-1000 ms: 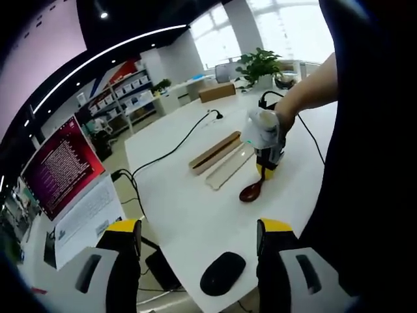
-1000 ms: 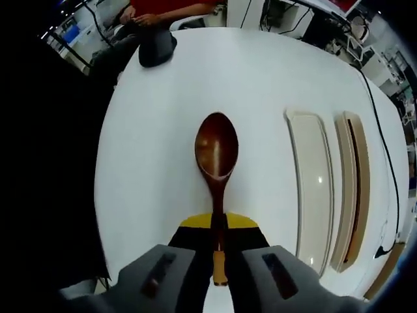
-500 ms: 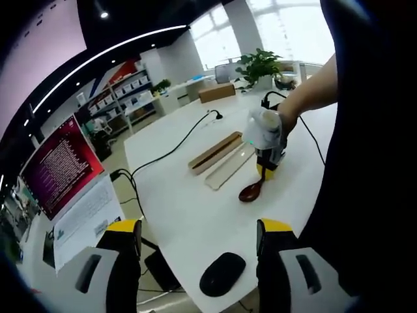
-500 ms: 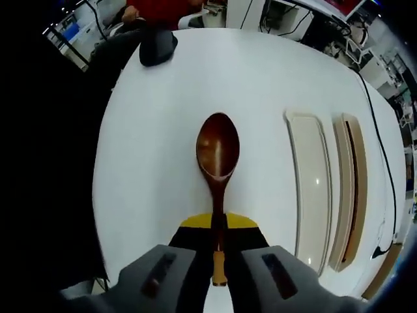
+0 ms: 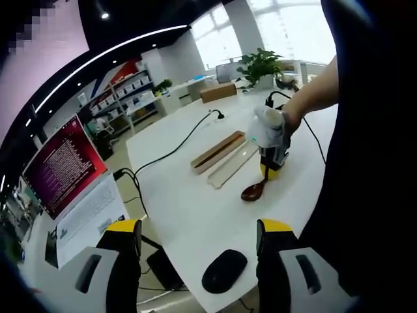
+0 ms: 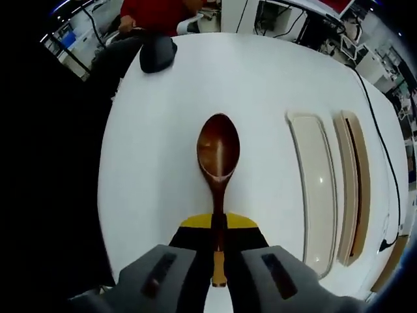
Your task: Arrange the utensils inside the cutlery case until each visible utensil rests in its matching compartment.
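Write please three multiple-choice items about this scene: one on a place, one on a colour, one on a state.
1. Where does the mouse lie?
A. inside the case
B. on the table, near the edge
C. on the spoon

2. What colour is the spoon?
A. dark brown
B. silver
C. green

3. What is the state of the right gripper?
A. open above the lid
B. open on the bare table
C. shut on the spoon

Answers:
1 B: the left gripper view shows it on the white table, between that gripper's jaws.
2 A: its bowl and handle look like dark wood.
3 C: its jaws close on the handle, beside the pale lid and the case.
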